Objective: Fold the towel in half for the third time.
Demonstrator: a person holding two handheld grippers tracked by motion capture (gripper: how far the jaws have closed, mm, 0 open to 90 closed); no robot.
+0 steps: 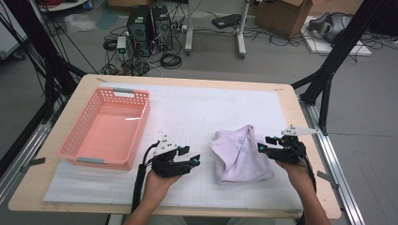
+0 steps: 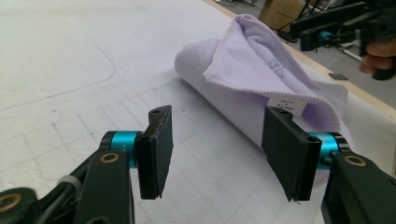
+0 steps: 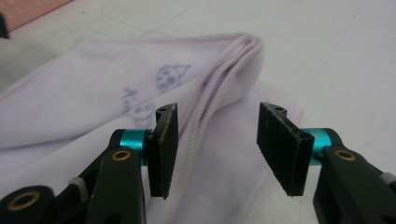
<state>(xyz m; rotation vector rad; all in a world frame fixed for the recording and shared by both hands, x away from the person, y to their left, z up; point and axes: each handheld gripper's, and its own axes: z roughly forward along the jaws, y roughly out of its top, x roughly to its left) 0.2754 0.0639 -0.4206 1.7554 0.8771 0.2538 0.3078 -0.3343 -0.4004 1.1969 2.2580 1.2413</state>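
Both grippers, left (image 1: 196,160) and right (image 1: 262,144), hang released beside the half-folded lilac towel (image 1: 240,154), so pinch matching corners squarely before folding again.

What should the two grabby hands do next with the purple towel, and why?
Probably lift the folded lilac towel over to the pink basket. It lies loosely folded on the white mat, and both the left gripper and the right gripper sit open beside it, holding nothing. That is only a guess.

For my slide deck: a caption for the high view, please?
Two open hand-held grippers, left and right, flank a folded lilac towel beside a pink basket.
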